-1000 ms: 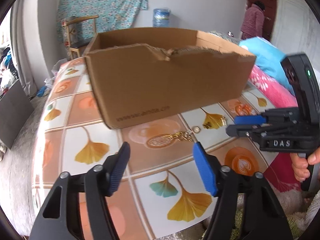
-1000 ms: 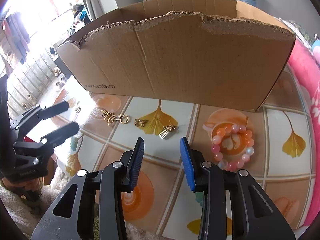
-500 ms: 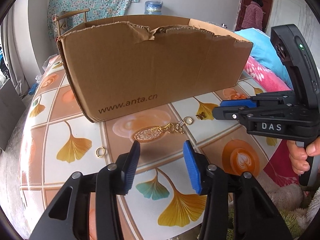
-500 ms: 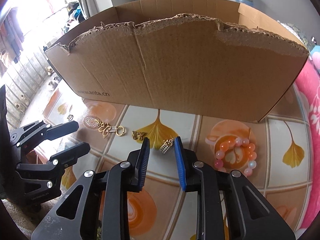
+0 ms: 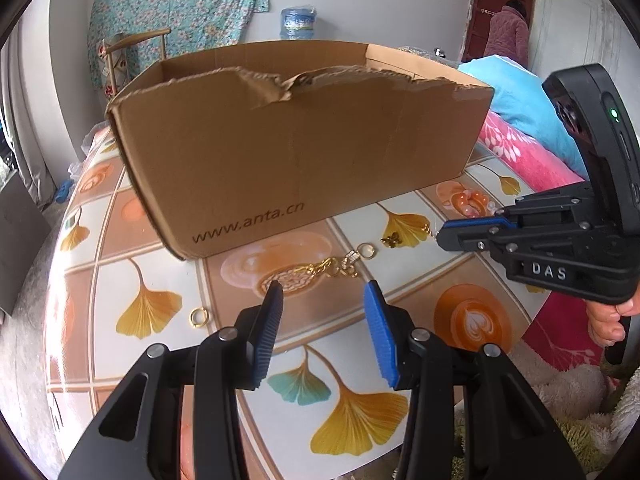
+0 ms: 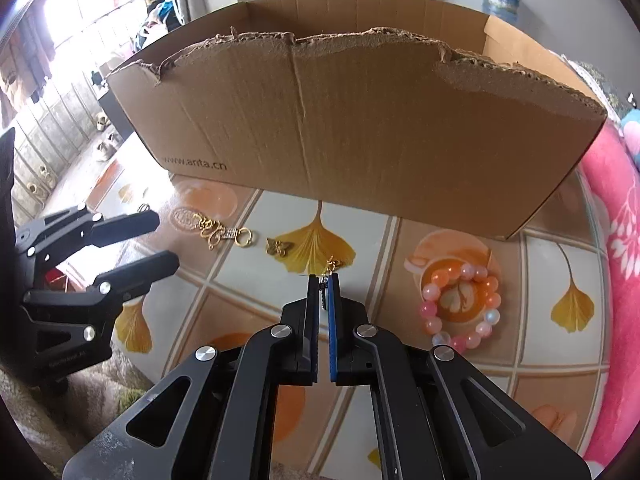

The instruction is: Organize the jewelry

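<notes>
The right gripper (image 6: 324, 280) has just closed, its blue pads pressed together on a small gold charm (image 6: 331, 267) at the centre of its own view — only the charm's top pokes out above the fingertips, the rest is hidden between the pads, so its shape is hard to read. The left gripper (image 5: 322, 300) has narrowed but stands partly spread in the lower middle of its view, nothing between its pads; its tips hover just in front of a gold filigree pendant (image 5: 292, 278) lying on the patterned tabletop (image 5: 140, 264).

To the right of the pendant lie its chain, a gold ring clasp (image 5: 366, 251) and a butterfly charm (image 5: 392, 240). Another small gold ring (image 5: 199, 316) sits at lower left. A pink bead bracelet (image 6: 460, 304) lies at right in the right wrist view — in the left view it is mostly hidden behind the right gripper. The torn cardboard box (image 5: 300, 152) fills the upper middle; its inside cannot be seen.
</notes>
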{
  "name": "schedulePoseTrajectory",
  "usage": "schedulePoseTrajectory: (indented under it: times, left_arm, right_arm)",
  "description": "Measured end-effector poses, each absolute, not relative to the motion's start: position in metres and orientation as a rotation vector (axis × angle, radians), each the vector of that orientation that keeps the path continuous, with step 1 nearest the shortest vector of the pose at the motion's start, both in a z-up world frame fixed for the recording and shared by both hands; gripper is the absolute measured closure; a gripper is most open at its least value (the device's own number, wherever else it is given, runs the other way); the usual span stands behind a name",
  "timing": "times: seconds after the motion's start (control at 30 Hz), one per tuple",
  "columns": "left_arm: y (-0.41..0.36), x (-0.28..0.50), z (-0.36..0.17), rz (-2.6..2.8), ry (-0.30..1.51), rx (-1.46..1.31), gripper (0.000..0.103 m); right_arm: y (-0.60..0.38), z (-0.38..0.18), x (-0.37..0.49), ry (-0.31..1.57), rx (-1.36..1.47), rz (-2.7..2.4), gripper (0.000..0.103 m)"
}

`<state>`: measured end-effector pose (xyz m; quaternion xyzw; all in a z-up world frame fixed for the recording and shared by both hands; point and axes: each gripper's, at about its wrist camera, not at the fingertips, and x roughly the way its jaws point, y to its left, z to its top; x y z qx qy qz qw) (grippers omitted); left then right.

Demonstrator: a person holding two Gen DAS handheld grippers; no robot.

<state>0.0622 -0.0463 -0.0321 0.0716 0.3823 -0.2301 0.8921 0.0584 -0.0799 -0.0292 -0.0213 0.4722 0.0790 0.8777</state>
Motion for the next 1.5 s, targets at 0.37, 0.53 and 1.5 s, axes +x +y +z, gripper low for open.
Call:
schedulePoseTrajectory:
  times: [0.37,0.53,1.5]
  left_arm:
    - [-0.069,0.081,-0.028,-0.448,0.782,0.252,0.07]
    - [-0.077,0.086,-0.031,-0.456,0.808,0.282,0.074]
    - [-0.042,0.081,-0.02,-0.299,0.765,0.234,0.076]
  right_arm:
    - [-0.086,-0.03,0.054,0.914,0.036,0.21,0.101]
    - [-0.089,-0.034,0.058,0.904,0.085,0.23,0.101]
    - [-0.088,-0.025,0.071,0.886,0.119,0.308,0.098]
